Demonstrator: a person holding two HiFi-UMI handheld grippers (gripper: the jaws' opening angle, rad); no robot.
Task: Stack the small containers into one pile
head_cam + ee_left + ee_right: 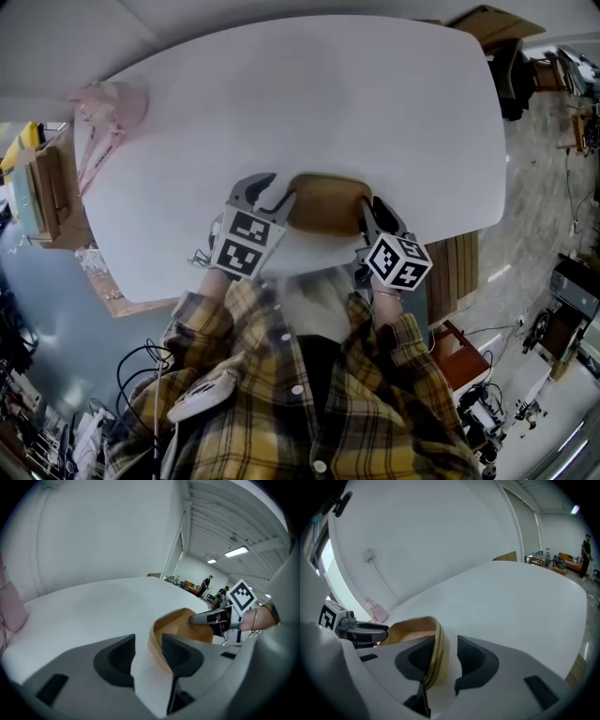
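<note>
White, plain walls and a ribbed ceiling with strip lights enclose a broad, matte white worktop [309, 94] with rounded corners and a smooth, bare face. Below its near edge, the person's yellow, black and white plaid shirt [281, 375], a soft woven cloth with pale buttons, fills the bottom of the head view.

At the middle of the near edge sits the pile of tan containers [323, 202]. They are shallow, round-cornered and thin-walled with a dull, smooth finish. Their rims show as several close layers nested one inside another, seen edge-on in the left gripper view [176, 625] and the right gripper view [412, 630].

The left gripper [272, 192] is grey moulded plastic and carries a black-and-white marker cube [246, 242]. It reaches to the pile's left end. Its fingers are released, and the layered rim stands in the gap close to one dark ribbed pad [180, 653], with bare worktop showing before the other.

The right gripper [375, 214] stands at the pile's right end. Its fingers are likewise spread, with the rim lying beside one ribbed pad [417, 656] and clear of the other.

A small pink, soft-looking object [108, 108] rests at the far left corner, well apart from the pile.
</note>
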